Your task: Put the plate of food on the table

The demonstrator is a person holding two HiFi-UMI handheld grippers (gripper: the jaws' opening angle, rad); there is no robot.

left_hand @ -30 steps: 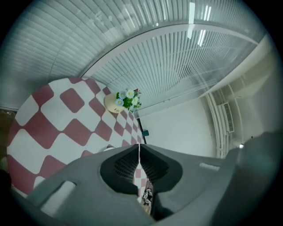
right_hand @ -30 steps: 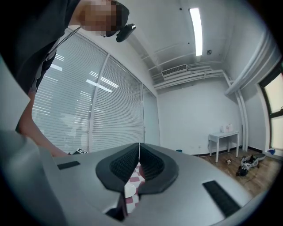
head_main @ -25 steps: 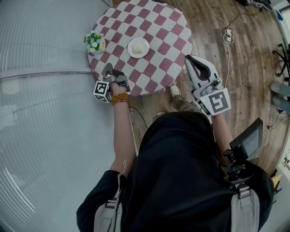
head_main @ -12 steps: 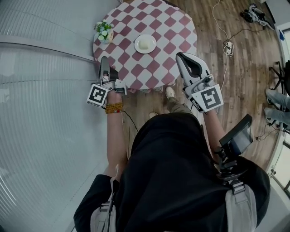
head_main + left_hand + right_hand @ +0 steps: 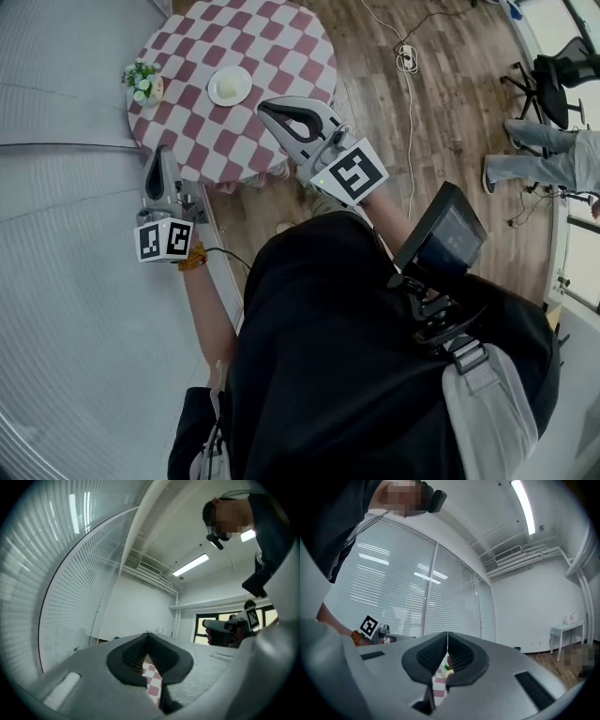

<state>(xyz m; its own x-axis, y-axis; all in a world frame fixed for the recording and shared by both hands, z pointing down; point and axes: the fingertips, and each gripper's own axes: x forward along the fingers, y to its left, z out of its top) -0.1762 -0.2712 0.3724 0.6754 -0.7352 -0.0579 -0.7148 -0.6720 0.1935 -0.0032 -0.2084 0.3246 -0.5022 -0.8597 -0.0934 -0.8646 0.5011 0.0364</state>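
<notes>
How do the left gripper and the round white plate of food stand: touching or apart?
Apart. The head view shows the left gripper near the edge of the red-and-white checked table, with bare cloth between it and the plate.

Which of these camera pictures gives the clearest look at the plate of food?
The head view: the plate sits whole on the checkered table. Both gripper views show only a sliver of checkered cloth through their jaws; no plate can be made out.
</notes>
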